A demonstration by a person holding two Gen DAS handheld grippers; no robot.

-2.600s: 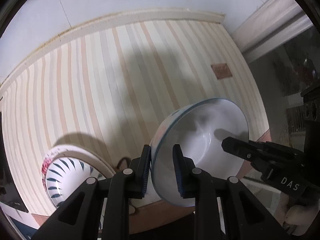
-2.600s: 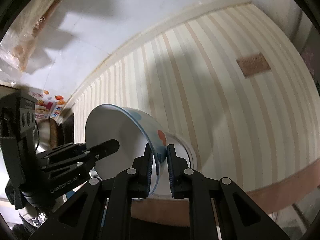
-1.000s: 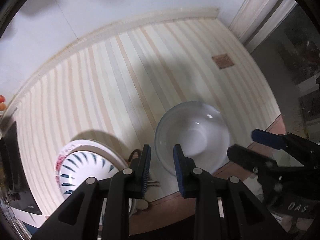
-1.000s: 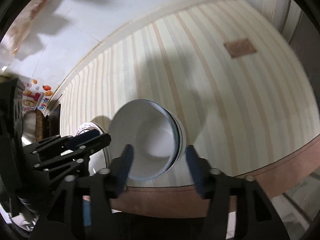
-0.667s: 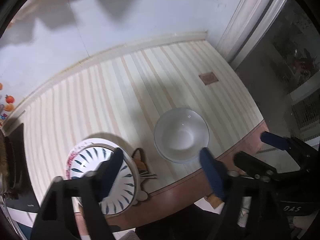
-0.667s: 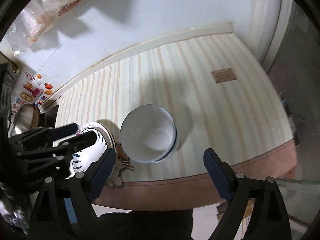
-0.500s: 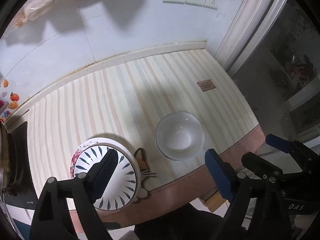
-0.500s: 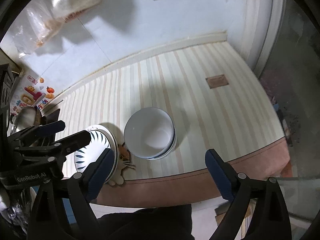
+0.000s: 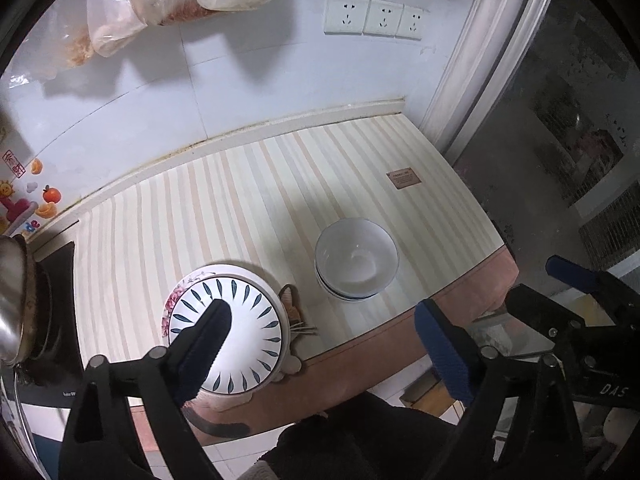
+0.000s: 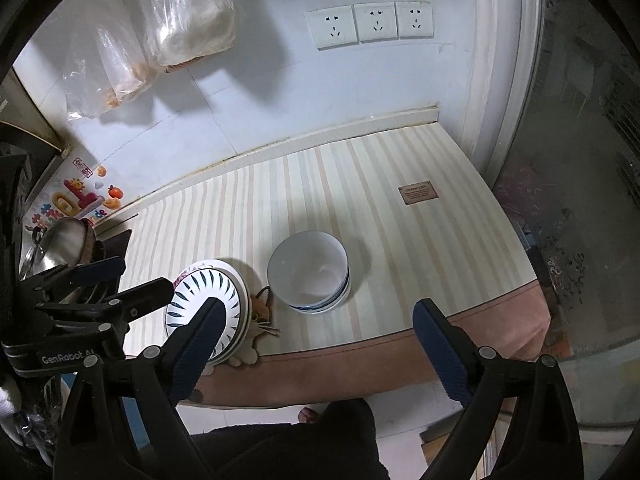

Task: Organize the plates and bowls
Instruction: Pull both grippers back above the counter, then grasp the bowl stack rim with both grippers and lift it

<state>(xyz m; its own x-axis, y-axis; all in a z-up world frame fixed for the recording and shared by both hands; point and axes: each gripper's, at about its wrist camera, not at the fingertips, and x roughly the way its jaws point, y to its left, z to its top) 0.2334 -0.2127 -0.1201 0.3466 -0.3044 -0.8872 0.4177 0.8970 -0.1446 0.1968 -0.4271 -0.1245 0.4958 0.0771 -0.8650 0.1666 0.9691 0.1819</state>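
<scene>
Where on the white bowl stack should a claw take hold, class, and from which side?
Grip the top bowl by its rim, from above, one finger inside and one outside. It sits upright and open on the striped table, and its round wall looks too wide to span.

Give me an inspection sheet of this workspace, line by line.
Surface: striped counter, brown front edge.
Job's things: white bowls nested near the front; leaf-patterned plates stacked to their left.
Clutter: cat-shaped mat partly under the plates; small brown label on the counter.
Grippers: left tool opening, nothing between its fingers; right tool open, empty.
Cables: nothing seen.
Surroundings: three wall sockets, hanging plastic bags, metal pot at left.
</scene>
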